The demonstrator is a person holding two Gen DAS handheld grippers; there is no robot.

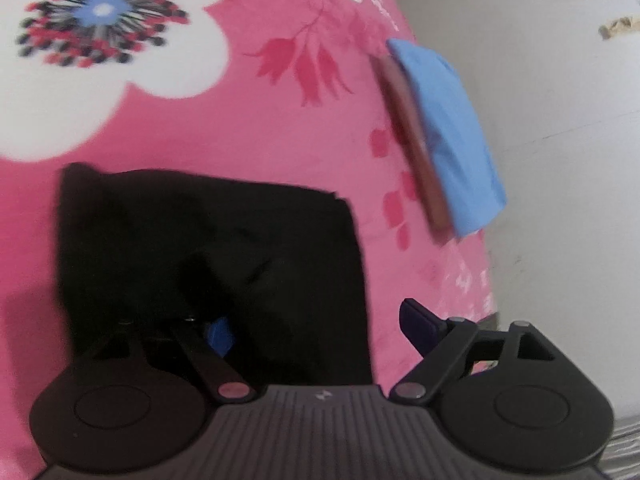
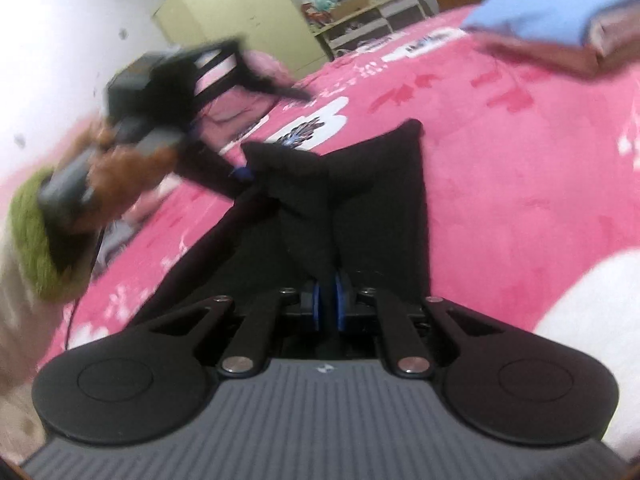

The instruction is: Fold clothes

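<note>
A black garment lies folded on the pink flowered bedspread. My left gripper stands open over its near edge. One finger is above the cloth and the other is above the bedspread just past the cloth's right edge; nothing is gripped. In the right wrist view, my right gripper is shut on a raised fold of the black garment, which pulls up into a ridge. The left gripper shows at the garment's far corner.
A folded stack, blue cloth over a maroon one, sits at the bed's right edge, also blue cloth. A hand in a green sleeve holds the left gripper. A pale cabinet and cluttered shelves stand beyond the bed.
</note>
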